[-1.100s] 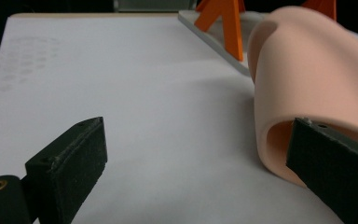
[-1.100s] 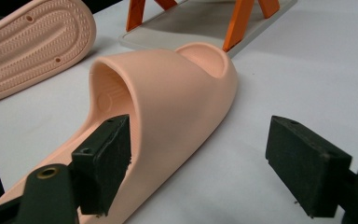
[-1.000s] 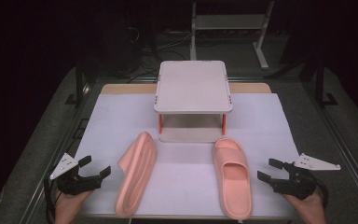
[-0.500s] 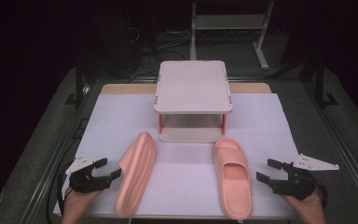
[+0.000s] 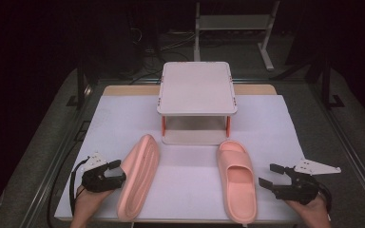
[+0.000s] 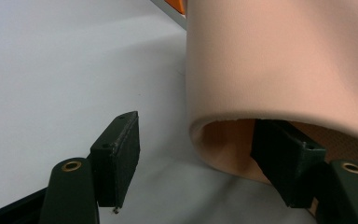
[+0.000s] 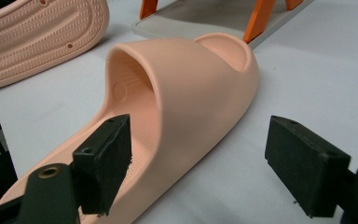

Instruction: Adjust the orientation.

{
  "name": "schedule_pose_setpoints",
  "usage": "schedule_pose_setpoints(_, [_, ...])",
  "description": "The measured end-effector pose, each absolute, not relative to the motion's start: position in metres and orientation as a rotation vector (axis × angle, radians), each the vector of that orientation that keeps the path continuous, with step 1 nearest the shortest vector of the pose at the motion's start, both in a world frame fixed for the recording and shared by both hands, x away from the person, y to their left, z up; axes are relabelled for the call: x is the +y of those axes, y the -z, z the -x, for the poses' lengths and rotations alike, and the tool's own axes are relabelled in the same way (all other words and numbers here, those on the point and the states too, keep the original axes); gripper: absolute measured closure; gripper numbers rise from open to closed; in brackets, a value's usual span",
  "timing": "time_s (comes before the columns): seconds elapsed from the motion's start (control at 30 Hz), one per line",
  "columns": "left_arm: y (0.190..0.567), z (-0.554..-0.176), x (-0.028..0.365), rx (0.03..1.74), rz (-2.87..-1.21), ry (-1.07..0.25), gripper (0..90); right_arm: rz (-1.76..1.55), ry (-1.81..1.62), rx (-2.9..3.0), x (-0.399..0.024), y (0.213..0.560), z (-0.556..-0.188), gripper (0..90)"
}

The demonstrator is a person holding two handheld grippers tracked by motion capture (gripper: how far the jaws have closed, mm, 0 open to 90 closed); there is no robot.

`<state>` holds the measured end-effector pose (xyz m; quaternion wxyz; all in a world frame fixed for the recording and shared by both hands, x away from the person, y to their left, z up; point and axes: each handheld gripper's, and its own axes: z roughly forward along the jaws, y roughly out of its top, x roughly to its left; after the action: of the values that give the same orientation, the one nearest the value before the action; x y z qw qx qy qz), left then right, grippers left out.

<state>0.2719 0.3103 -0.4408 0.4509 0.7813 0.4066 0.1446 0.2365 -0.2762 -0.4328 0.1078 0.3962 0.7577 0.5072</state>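
Observation:
Two pink slippers lie on the white sheet (image 5: pixel 190 166). The left slipper (image 5: pixel 139 180) is tipped on its side, and its ribbed sole (image 7: pixel 37 32) faces right. My left gripper (image 5: pixel 119 171) is at its left flank. In the left gripper view the strap (image 6: pixel 279 60) stands between the jaws of my left gripper (image 6: pixel 200 140), one jaw under the strap and the other outside, clear of it. These jaws have just been closing. The right slipper (image 5: pixel 237 178) (image 7: pixel 182 88) lies upright. My right gripper (image 5: pixel 267 175) (image 7: pixel 205 154) stands open beside its heel end.
A small grey shelf (image 5: pixel 197 88) on orange legs (image 7: pixel 256 18) stands behind the slippers at mid-table. The table's front edge runs just below both hands. A cable (image 5: pixel 59 194) trails off the left side. A metal stand (image 5: pixel 233 23) rises in the dark beyond.
My left gripper has moved right up to the tipped slipper, and its jaws have narrowed around the strap. The right gripper and both slippers have stayed put.

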Motion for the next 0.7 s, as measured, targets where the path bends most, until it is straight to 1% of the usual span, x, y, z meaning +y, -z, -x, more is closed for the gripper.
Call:
schedule_pose_setpoints(0.17, [0.441, -0.275, 0.304, 0.996, -1.931, -0.335, 32.8, -1.157, -1.491, 2.233, -0.275, 0.433, -0.236, 22.1])
schedule_pose_setpoints(0.7, [0.438, -0.275, 0.298, 0.965, -1.925, -0.333, 34.3, -1.141, -1.471, 2.246, -0.271, 0.432, -0.236, 22.2])
